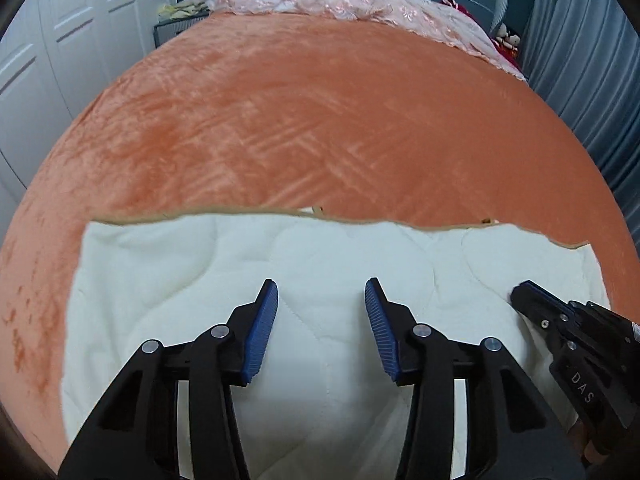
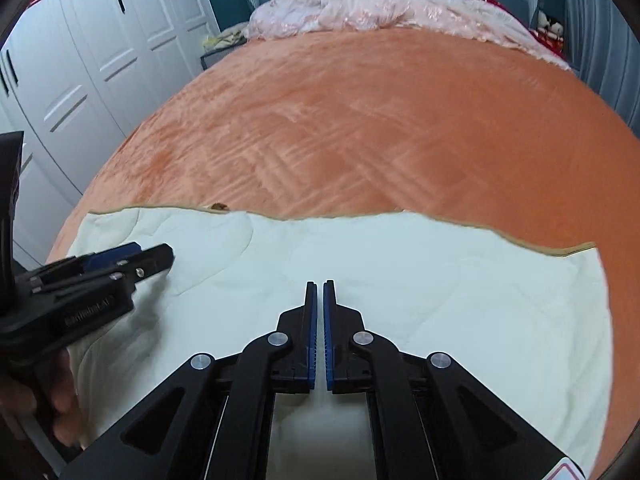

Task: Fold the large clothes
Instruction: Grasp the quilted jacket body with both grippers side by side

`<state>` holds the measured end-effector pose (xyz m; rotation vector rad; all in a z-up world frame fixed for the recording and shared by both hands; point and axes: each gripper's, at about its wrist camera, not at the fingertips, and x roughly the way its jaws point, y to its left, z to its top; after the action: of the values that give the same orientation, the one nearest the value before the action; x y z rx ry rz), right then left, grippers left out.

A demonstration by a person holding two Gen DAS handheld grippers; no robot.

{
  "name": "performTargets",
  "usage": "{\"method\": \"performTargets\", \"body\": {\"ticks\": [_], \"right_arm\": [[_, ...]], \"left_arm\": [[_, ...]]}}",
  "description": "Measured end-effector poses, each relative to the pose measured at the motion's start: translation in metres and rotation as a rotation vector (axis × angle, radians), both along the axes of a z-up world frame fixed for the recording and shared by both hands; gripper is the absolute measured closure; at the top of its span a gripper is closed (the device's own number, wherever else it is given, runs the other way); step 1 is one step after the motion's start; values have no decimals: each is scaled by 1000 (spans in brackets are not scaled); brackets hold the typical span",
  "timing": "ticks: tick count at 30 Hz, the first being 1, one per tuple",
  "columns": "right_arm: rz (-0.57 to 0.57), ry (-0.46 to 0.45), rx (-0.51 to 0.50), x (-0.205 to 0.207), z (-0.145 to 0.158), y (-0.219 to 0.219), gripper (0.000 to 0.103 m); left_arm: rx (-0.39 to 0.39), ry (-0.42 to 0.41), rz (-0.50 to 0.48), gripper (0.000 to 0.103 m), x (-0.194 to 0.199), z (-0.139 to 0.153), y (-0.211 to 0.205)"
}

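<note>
Left gripper (image 1: 321, 292) released, right gripper (image 2: 320, 292) clenched empty, both above white quilt (image 1: 180, 264) on bed (image 1: 320, 120). Next: grip far hem (image 2: 360, 216) corners, keep edges aligned.

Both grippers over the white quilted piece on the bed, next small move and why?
Probably bring the open left gripper down onto the white quilted piece at its near edge. Neither gripper holds fabric: the right gripper is shut on nothing.

The cream quilted garment (image 1: 328, 264) ran under the picture's lower edge behind the left gripper (image 1: 321, 330), so its near hem stayed hidden.
</note>
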<state>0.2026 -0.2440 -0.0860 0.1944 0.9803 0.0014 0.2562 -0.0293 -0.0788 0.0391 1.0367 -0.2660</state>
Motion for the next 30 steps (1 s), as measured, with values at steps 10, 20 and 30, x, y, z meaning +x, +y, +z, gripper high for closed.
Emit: {"method": "performTargets", "body": {"ticks": [10, 20, 30], "right_arm": [[-31, 52, 24, 12, -52, 9, 103], [-32, 21, 32, 19, -61, 7, 103], [-64, -23, 75, 22, -61, -1, 103]], "left_arm": [[89, -81, 15, 56, -8, -48, -19], [83, -128, 26, 55, -8, -55, -18], [85, -147, 35, 54, -7, -57, -20]]}}
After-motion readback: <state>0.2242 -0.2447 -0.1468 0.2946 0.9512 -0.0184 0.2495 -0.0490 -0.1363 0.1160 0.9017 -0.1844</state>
